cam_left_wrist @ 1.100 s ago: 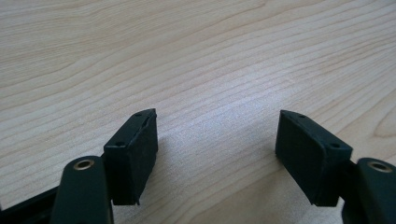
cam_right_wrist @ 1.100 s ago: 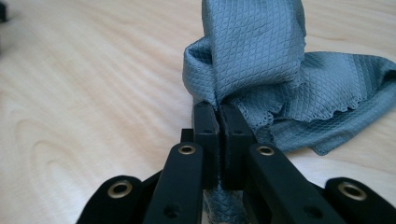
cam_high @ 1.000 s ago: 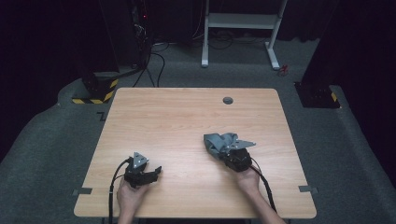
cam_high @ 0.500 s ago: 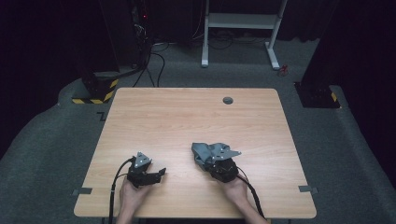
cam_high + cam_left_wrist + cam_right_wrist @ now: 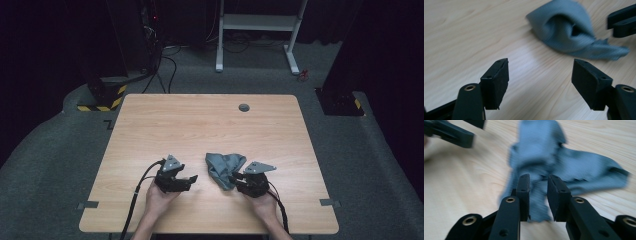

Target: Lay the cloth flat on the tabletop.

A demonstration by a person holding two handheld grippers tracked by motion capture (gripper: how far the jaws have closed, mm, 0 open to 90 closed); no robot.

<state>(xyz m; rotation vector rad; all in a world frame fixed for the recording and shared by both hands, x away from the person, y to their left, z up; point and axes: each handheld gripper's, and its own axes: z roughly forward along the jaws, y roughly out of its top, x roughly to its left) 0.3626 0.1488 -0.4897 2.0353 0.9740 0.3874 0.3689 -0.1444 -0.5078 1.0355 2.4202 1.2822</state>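
A wooden table [image 5: 210, 125] with a pale grain stands on a grey carpeted floor [image 5: 60, 165] in a dark room, seen from above. Beyond its far edge are a white metal stand [image 5: 260, 22], black cables [image 5: 167, 65] on the floor, and a black block with yellow and black striped tape [image 5: 102, 97] near the far left corner. A small round dark cap [image 5: 244, 107] is set into the tabletop near the far edge. A person's two hands come in from the near edge, each holding a black two-jaw gripper. A crumpled grey cloth [image 5: 223, 167] lies on the table in the near half, a little right of the middle, between the two grippers. The right gripper [image 5: 235, 177] sits right at the cloth's near right edge; in the right gripper view [image 5: 538, 192] its jaws have just been opening and stand a narrow gap apart, with a fold of the cloth [image 5: 541, 157] between them, and the pads do not appear to press on it. The left gripper [image 5: 192, 178] is near the cloth's left side but apart from it; in the left gripper view [image 5: 540, 75] its jaws stand wide open over bare wood, with the cloth [image 5: 571, 32] lying ahead of them.
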